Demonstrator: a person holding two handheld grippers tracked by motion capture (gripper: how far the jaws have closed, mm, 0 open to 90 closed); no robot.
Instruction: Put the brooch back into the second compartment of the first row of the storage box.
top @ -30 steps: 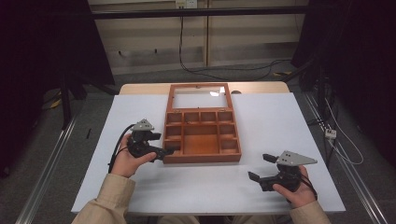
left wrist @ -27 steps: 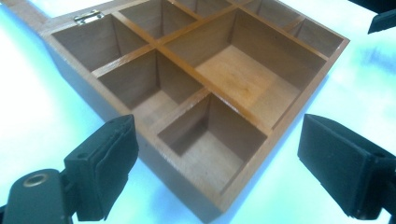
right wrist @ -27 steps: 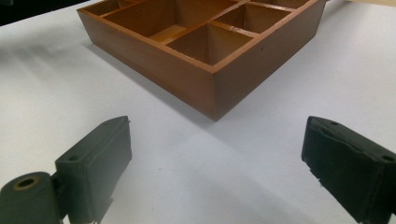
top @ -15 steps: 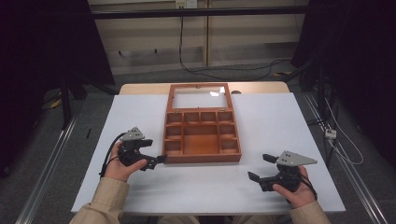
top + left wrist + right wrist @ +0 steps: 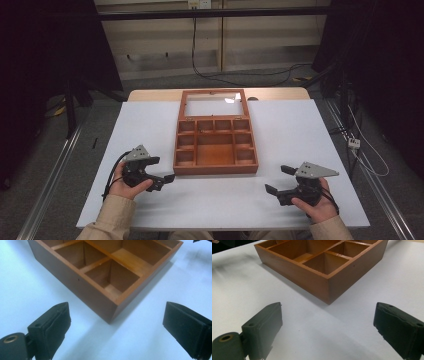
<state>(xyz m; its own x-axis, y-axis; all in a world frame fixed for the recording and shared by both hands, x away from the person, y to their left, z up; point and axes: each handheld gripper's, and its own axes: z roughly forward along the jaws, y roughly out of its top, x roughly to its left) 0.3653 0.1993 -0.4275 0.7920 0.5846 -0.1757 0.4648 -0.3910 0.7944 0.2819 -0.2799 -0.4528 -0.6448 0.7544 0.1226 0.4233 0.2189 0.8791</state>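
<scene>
Left gripper (image 5: 162, 175) had just been opening, nothing between its jaws; right gripper (image 5: 276, 180) spread, empty, both near wooden compartment box (image 5: 216, 169).

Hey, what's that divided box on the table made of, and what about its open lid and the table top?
The divided box looks like reddish-brown wood with a smooth, slightly glossy stain; faint grain and squared partition edges show in the gripper views. Its lid seems a matching wood frame around a clear pane, likely glass or acrylic, since it glints. The table top is plain matte white, perhaps laminate or a sheet.
</scene>
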